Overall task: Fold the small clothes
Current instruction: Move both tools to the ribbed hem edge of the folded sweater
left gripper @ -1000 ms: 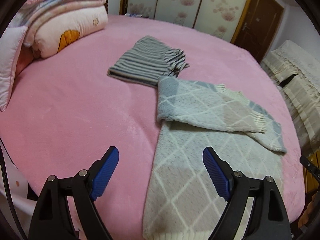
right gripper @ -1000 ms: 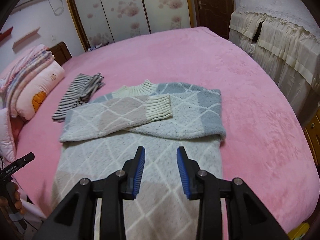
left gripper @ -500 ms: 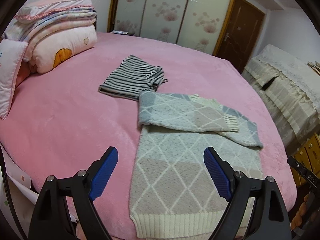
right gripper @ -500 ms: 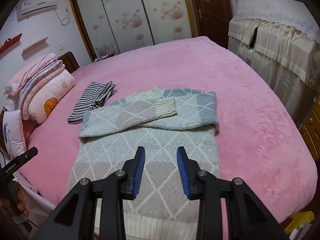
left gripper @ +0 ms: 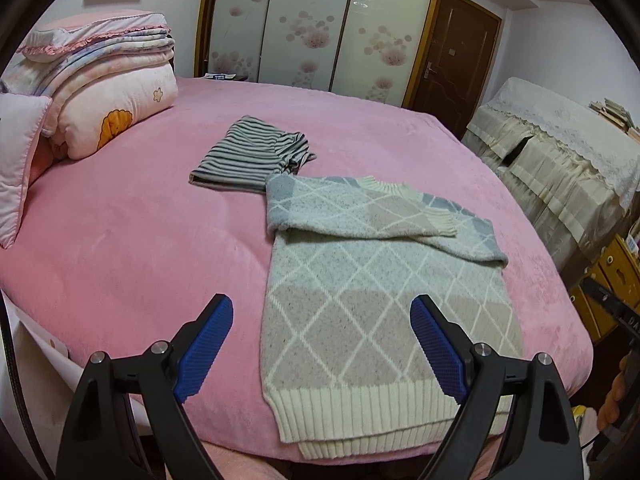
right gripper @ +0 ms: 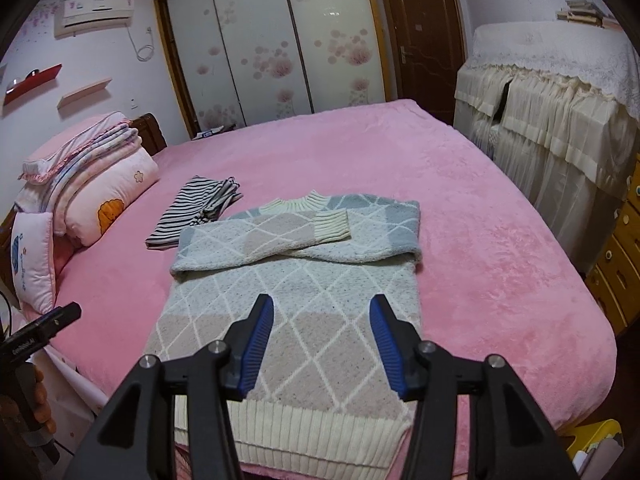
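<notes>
Left wrist view: left gripper (left gripper: pixel 322 344) hanging above the near edge of the bed (left gripper: pixel 120 240) with jaws spread wide, gripping nothing. Lying ahead and between the blue fingertips (left gripper: pixel 208 344) — the sweater (left gripper: pixel 380 300), flat on the pink cover, both sleeves folded across the chest, ribbed hem nearest the tool. Resting farther ahead and a little left, touching the sweater's shoulder, the striped garment (left gripper: pixel 248 156), folded. Sitting far left, the stacked quilts (left gripper: pixel 104 92); standing beyond the bed, the wardrobe (left gripper: pixel 320 28).

Right wrist view: right gripper (right gripper: pixel 322 344) hovering over the sweater (right gripper: pixel 296 292), jaws moderately apart, clasping nothing. Spreading directly beneath and ahead of the fingers, the sweater's body, hem at the bed (right gripper: pixel 500 260) edge close under the tool. Lying ahead-left, the striped garment (right gripper: pixel 196 208) — collar end touching the sweater.
</notes>
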The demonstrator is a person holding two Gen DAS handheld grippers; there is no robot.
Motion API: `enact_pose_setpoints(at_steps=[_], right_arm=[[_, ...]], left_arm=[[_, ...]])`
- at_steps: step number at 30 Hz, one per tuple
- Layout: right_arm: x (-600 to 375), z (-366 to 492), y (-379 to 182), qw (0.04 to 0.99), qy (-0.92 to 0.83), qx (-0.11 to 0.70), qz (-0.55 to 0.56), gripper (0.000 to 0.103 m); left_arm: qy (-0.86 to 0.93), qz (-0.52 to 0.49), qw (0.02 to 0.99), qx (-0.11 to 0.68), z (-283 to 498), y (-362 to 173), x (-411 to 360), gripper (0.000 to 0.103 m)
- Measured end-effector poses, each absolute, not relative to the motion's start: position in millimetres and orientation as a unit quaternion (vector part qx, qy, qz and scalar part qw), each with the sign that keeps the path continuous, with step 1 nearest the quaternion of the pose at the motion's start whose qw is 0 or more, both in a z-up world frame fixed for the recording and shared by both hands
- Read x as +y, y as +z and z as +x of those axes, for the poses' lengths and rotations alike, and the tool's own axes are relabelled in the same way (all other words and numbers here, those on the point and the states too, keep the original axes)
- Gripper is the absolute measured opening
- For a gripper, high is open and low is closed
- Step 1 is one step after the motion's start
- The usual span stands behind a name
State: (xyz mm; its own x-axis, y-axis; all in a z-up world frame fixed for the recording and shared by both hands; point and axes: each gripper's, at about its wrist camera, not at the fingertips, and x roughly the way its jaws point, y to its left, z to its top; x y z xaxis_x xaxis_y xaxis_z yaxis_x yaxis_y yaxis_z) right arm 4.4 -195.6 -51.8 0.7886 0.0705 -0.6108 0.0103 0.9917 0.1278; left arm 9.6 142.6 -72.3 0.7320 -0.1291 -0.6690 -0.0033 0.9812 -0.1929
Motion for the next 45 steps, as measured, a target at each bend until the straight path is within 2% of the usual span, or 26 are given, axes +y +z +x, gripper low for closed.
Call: enact_pose_setpoints(at_steps=[7,21,31,45], right_arm=[[-186,-18,-60,0.954,0.013,0.296,0.036,0.050],[-180,-43,-108,0.954,0.009,0.299,-0.017,0.050],[-206,-32,-154,0.925,0.010,0.379,0.019,0.051],[-252,-31,-208,0.881,0.018,0.467,0.080,0.050]], left_arm=[[-0.031,-0.098,0.920,0.378,0,-97,144,0.090],[-0.042,-0.100,0.899,0.426,9,-159,140,0.090],[-0.033,-0.171,0.856,0.486,24,-208,168,0.090],[-0.103,-0.150,0.803,0.568,21,-267,147,0.089]])
